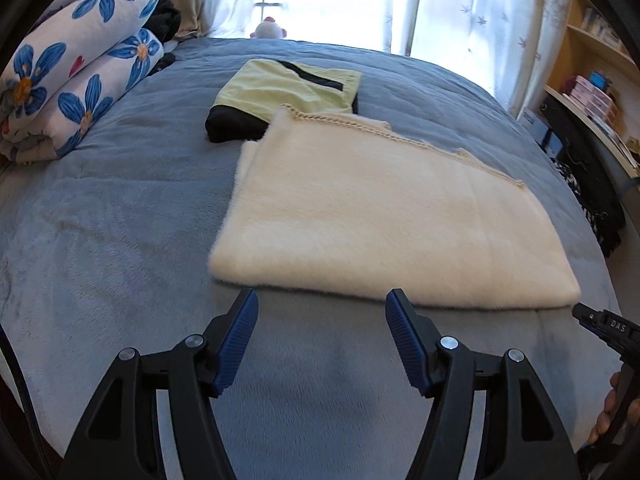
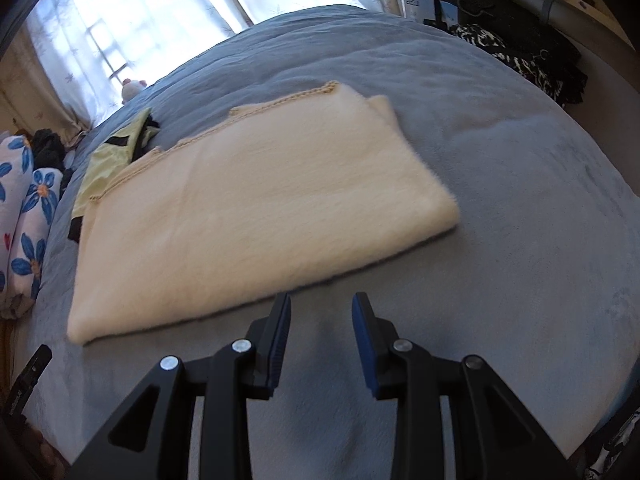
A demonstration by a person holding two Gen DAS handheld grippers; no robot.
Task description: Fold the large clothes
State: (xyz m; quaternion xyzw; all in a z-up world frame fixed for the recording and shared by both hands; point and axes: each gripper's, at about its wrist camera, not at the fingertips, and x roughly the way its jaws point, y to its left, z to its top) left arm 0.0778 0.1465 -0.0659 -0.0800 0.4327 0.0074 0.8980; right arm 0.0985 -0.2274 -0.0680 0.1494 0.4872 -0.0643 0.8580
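A cream fuzzy garment (image 1: 380, 216) lies folded flat into a rectangle on the blue-grey bedspread (image 1: 100, 208); it also shows in the right wrist view (image 2: 248, 208). My left gripper (image 1: 322, 300) is open and empty, just short of the garment's near edge. My right gripper (image 2: 322, 304) is open and empty, also just in front of that near edge. The right gripper's tip (image 1: 592, 320) shows at the right edge of the left wrist view, beside the garment's near right corner.
A folded yellow-green and black garment (image 1: 288, 92) lies just behind the cream one. A rolled flower-print quilt (image 1: 76, 76) lies at the bed's left. A plush toy (image 1: 268, 30) sits by the curtained window. Shelves (image 1: 592, 92) and dark clothes (image 2: 520, 56) stand on the right.
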